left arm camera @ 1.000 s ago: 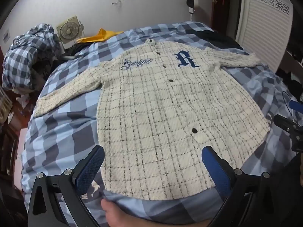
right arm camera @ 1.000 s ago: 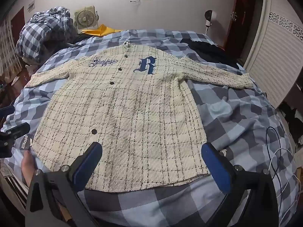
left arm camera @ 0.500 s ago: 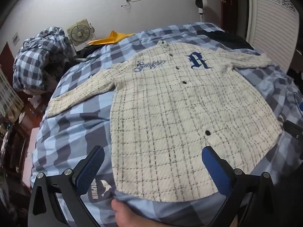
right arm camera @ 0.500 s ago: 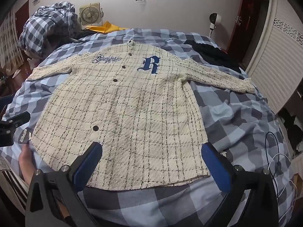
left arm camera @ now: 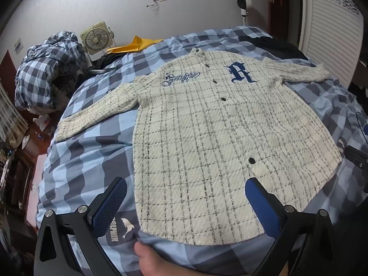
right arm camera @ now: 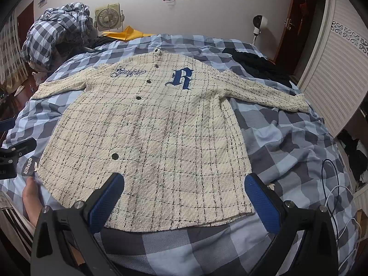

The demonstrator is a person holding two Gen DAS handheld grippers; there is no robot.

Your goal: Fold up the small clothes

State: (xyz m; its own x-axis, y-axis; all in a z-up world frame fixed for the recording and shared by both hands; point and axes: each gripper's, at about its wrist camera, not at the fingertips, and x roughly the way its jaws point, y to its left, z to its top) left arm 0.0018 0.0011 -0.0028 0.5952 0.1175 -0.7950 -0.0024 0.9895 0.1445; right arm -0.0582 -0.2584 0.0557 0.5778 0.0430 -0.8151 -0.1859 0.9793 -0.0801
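Blue, grey and white checks cover the bed [left arm camera: 87, 156], which fills most of both views, with a pale wall behind it and a louvred white door [right arm camera: 333, 73] on the right side. On the bedspread a cream tweed shirt [left arm camera: 207, 126] with a thin black grid lies flat, front up and buttoned, its collar toward the wall and its hem toward the cameras. Both sleeves are spread out to the sides. A blue letter R [right arm camera: 181, 78] sits on one chest panel and a blue script logo [right arm camera: 127, 72] on the other.

The left gripper [left arm camera: 186, 204] hovers over the hem's left corner with its jaws wide apart and nothing between them; a bare hand [left arm camera: 149, 260] below it touches the bedspread just beside the hem. The right gripper [right arm camera: 184, 202] hangs above the hem's right part, its jaws equally wide and empty.

Compared with a second ago, the left view has swung leftward (the shirt now sits further right in it, and a round logo patch shows by the left finger), while the shirt itself has not moved on the bed. The right view has barely changed.

At the head of the bed a bundled checked quilt [right arm camera: 57, 30] is heaped, beside a small beige fan [right arm camera: 108, 19] and a yellow cloth [right arm camera: 128, 33]. Dark clothing [right arm camera: 257, 66] lies near the far right corner.
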